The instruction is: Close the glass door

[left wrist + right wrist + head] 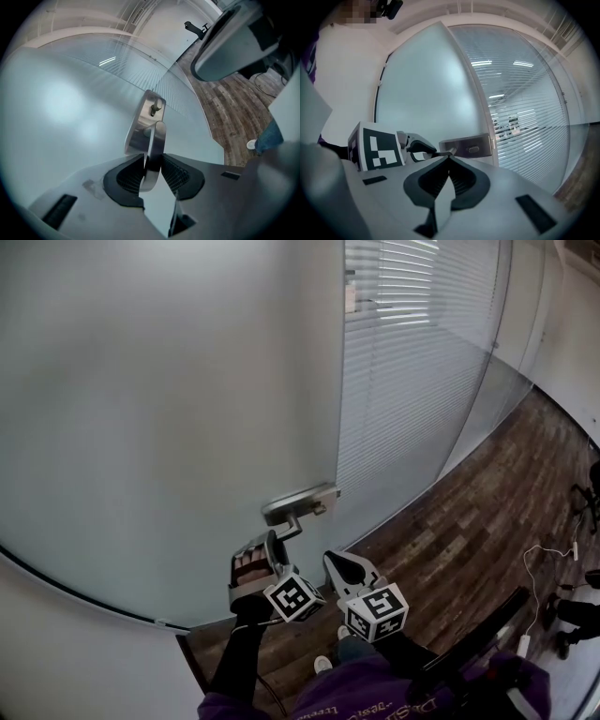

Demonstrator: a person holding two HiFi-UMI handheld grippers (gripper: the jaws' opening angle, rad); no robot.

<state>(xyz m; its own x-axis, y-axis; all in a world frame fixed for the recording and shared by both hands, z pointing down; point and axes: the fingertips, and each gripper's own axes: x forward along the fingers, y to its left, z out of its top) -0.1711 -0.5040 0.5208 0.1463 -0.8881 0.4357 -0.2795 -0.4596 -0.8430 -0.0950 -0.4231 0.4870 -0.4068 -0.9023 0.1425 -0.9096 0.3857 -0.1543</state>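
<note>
The frosted glass door [169, 427] stands ajar, its free edge beside a fixed glass wall with blinds [412, 362]. A metal handle plate [302, 496] sits at that edge, with a lever [289, 526] sticking out toward me. My left gripper [277, 542] is shut on this lever; in the left gripper view the lever [157, 138] runs between the pads of the left gripper [152, 166]. My right gripper [336, 563] hangs just right of it, shut on nothing, apart from the door. In the right gripper view the right gripper [449, 161] points at the handle plate [466, 145].
A dark wood floor [469, 531] runs to the right, with a white cable [548, 554] and dark chair bases [586, 493] on it. A white wall [56, 652] meets the door's lower left. My shoe [322, 664] shows below the grippers.
</note>
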